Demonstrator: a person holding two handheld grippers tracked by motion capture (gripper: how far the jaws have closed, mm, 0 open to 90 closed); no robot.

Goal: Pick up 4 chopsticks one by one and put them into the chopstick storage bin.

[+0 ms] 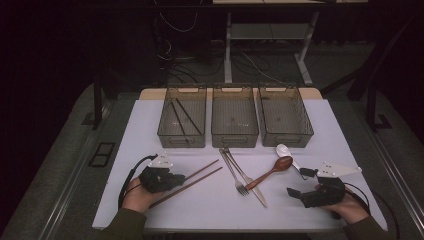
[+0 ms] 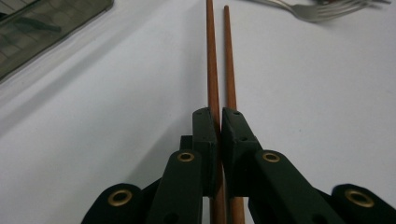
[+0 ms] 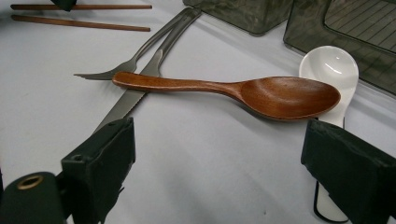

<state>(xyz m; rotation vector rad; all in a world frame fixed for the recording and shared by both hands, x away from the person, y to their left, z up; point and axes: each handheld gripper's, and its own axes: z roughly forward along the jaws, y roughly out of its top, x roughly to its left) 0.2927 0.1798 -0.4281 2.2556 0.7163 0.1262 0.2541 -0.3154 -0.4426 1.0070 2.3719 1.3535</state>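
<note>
You had only black sticks in the upper-left smoky plastic bin (image 1: 182, 118); your left tongs (image 2: 219, 122) pinched one brown wooden chopstick (image 2: 211, 60), right tongs (image 3: 219, 158) gaped empty.

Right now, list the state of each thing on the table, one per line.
Left claw: shut on one wooden chopstick.
Second chopstick: lying free alongside.
Right claw: open, holding nothing.
Wooden spoon: resting across the knife.
Left bin: holds black chopsticks.
</note>
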